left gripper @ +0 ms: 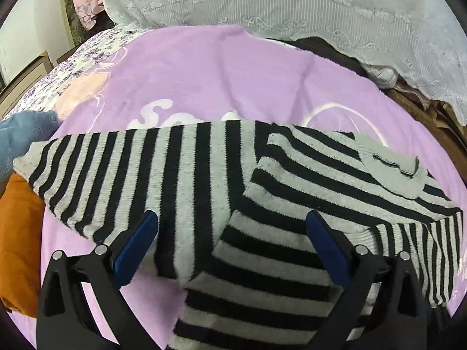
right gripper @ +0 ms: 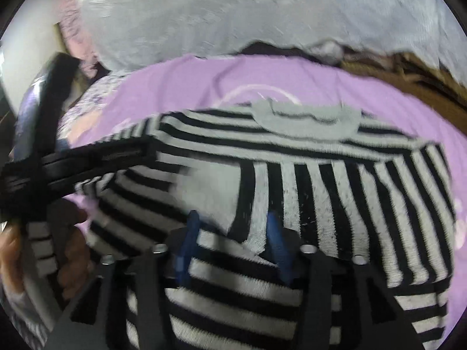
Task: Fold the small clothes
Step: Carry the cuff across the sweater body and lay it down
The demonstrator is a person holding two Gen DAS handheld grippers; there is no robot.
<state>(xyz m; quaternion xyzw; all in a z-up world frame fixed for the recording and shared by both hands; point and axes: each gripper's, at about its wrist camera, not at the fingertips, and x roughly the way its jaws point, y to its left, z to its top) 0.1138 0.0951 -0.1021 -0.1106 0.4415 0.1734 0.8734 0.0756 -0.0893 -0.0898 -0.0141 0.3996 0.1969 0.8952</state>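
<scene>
Hanging wide apart, the blue fingers [left gripper: 137,245] of the left gripper [left gripper: 233,218] hold nothing. The striped sweater [left gripper: 204,175] lies right under them, with one sleeve folded across its middle and running down between the two fingers. It looks like the fingers float just above the knit and do not press on it.

The right gripper [right gripper: 232,218] has its jaws partly apart too. Its picture is blurry. A folded edge of the sweater [right gripper: 321,180] sits between its blue fingers [right gripper: 186,242], but the fingers do not squeeze it, so the cloth is let go.

The sweater is gray with black stripes. It lies flat on a purple blanket [left gripper: 219,73] with white letters. Its gray neck hole [left gripper: 391,169] lies at the right in the left view and at the far side in the right view.

Farther out, a white lace cover [left gripper: 292,5] hangs behind the blanket. At the left edge lie an orange cloth [left gripper: 20,248] and a blue cloth [left gripper: 20,137]. In the right view, a hand [right gripper: 73,256] shows at the left edge, beside the black frame of the left gripper.
</scene>
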